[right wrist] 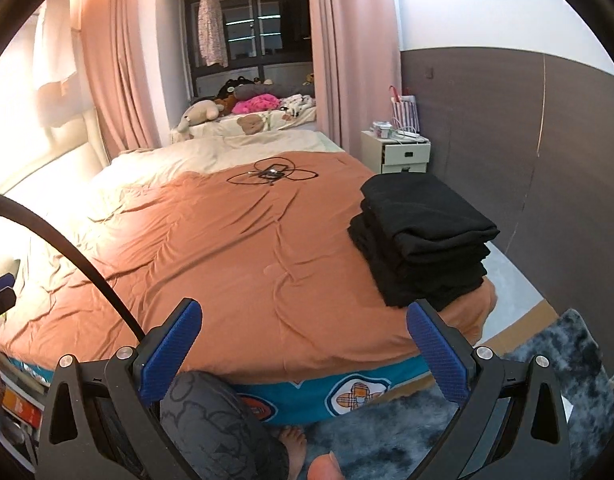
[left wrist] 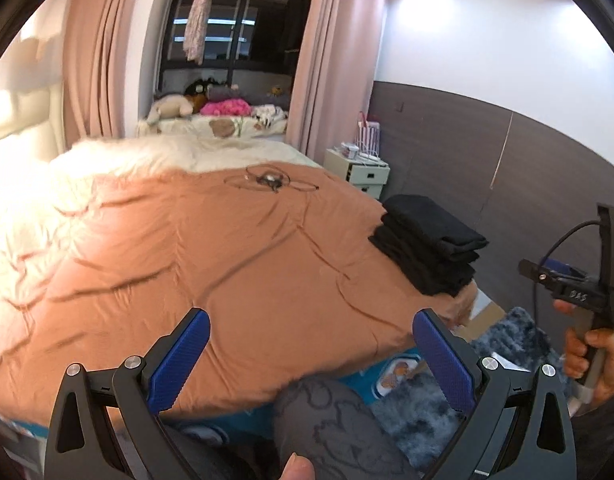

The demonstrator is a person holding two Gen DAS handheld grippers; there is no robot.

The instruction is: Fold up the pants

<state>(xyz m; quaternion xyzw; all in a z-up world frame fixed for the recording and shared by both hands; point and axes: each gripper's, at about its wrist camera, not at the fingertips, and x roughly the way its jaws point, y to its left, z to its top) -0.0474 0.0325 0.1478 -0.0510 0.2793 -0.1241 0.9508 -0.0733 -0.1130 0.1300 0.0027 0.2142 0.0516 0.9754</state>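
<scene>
Fingers first, since they're closest: left gripper [left wrist: 309, 354] is spread wide with nothing between its blue pads [left wrist: 183, 360], and the right gripper [right wrist: 303, 344] is the same, released and empty. Both hang over the near edge of the bed, with the person's patterned grey knee [right wrist: 211, 420] right below them.

Past that is a big bare stretch of orange duvet [right wrist: 227, 248], wrinkled, with no loose pair laid out anywhere I can see.

Then the bit that matters: the stack of folded black pants [right wrist: 423, 240] sits at the right-hand corner of the bed, up against the edge. From the right gripper it's forward and off to the right, just beyond the right finger. In the left wrist view the same stack [left wrist: 427, 248] is clearly further over, well apart from that gripper. So I'd say the right hand is the nearer one for anything involving that pile. Its long side seems to run away from the fingers, folded edges facing the floor side.

Further back there's a looped black cable [right wrist: 273, 174] mid-bed, then pillows and soft toys.
</scene>
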